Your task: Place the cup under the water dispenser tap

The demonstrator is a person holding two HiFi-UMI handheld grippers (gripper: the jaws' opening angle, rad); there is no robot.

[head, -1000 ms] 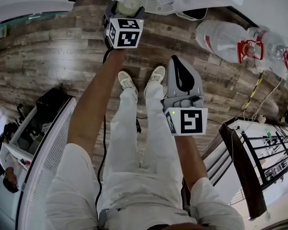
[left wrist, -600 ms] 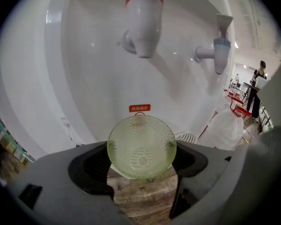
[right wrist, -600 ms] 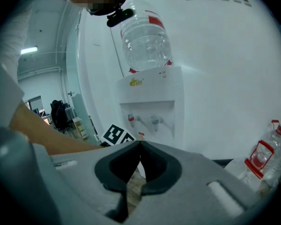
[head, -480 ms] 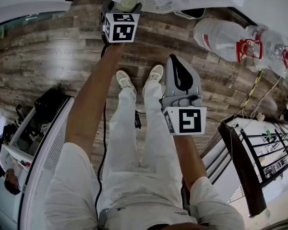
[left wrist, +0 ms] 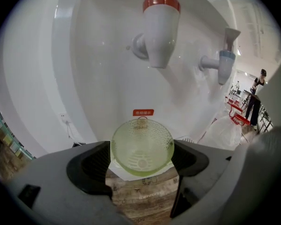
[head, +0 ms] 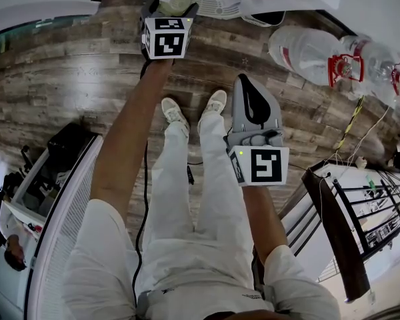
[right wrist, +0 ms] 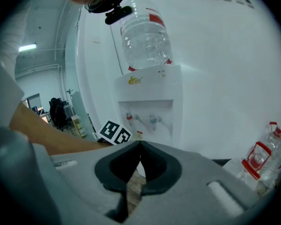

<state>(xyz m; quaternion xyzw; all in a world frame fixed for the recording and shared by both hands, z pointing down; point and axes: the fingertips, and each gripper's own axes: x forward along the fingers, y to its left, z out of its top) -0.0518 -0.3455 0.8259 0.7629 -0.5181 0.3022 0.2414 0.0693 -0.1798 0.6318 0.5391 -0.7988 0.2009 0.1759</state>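
Gripping a pale green dimpled glass cup [left wrist: 141,144], my left gripper [left wrist: 141,161] holds it below the red-capped tap [left wrist: 161,27] of the white water dispenser [left wrist: 98,69]. My right gripper [right wrist: 138,158] hangs nearer, jaws closed on nothing, above the wood-plank floor [head: 73,79]. Clear water bottles [head: 307,52] lie far right.

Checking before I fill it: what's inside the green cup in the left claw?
The green cup, gripped in the left claw, looks empty; its ribbed bottom shows. The claw covers only its outer sides.
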